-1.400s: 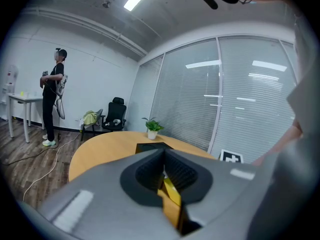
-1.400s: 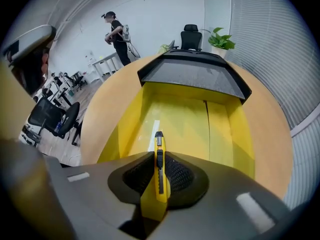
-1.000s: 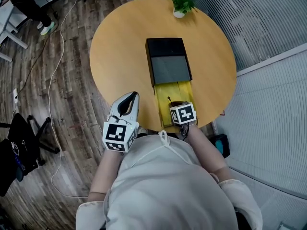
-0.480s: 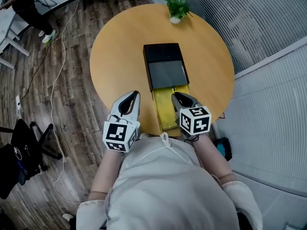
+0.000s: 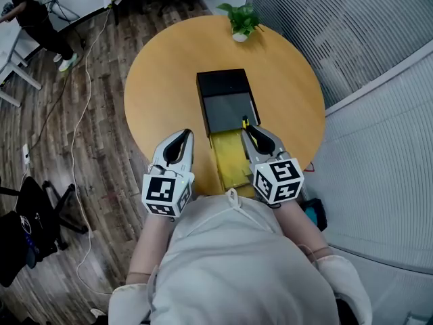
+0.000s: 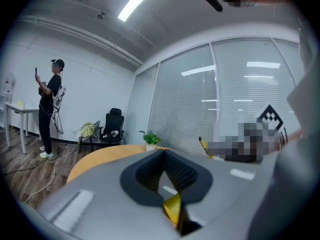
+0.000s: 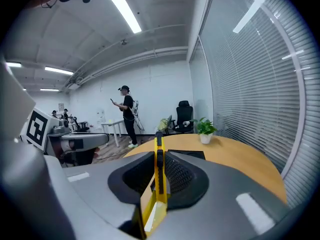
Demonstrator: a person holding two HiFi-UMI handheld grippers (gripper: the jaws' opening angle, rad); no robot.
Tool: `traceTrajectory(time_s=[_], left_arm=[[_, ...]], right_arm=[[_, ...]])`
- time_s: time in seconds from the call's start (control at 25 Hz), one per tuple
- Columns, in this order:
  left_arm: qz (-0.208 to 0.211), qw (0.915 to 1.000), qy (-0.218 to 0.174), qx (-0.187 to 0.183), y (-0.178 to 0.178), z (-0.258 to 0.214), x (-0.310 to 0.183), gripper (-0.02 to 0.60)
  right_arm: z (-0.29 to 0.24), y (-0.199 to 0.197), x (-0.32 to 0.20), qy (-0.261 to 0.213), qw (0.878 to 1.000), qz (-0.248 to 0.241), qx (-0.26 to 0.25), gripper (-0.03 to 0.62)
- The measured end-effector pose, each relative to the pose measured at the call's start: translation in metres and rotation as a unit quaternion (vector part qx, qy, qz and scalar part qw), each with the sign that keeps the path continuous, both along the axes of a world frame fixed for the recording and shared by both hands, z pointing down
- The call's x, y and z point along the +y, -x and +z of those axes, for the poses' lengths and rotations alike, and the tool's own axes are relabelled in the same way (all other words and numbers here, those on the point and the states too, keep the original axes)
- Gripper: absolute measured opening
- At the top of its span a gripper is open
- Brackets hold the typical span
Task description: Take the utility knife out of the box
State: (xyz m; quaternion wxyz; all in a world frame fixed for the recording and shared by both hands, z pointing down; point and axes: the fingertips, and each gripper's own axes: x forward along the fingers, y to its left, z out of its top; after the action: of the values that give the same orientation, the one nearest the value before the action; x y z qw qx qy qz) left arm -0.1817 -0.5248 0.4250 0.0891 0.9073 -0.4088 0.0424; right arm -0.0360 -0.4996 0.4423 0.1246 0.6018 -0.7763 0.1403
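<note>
Knife [image 7: 158, 171]: yellow, clamped edge-on between the right gripper [image 7: 159, 154] jaws, mid-frame in head view, above the box [image 5: 226, 100] and its open yellow tray [image 5: 229, 160]. Left gripper [image 6: 162, 151] jaws closed, empty, lower left. Risk: narrow grip on a slim handle, so the knife may pivot or slip, dropping onto the table [image 5: 155, 80]; blade state unclear

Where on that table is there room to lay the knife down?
Bare wood lies left and right of the black box, out to the table rim. Crowded: the near edge, with the yellow tray, left gripper and right gripper.
</note>
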Motion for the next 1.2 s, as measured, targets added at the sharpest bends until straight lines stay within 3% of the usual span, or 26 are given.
traceTrajectory(time_s=[0.28,0.68,1.2], left_arm=[[0.0,1.0,0.003,-0.004,-0.004,0.002,0.004,0.006],[-0.024,0.9995,0.014,-0.011,0.018,0.013,0.001,0.006],[-0.018,0.9995,0.016,-0.019,0.016,0.014,0.005,0.006]], right_arm=[[0.002,0.003,0.004,0.002,1.0,-0.009,-0.002,0.064],[0.002,0.031,0.001,-0.022,0.999,-0.037,-0.002,0.064],[-0.001,0.027,0.004,-0.024,0.999,-0.024,-0.003,0.064]])
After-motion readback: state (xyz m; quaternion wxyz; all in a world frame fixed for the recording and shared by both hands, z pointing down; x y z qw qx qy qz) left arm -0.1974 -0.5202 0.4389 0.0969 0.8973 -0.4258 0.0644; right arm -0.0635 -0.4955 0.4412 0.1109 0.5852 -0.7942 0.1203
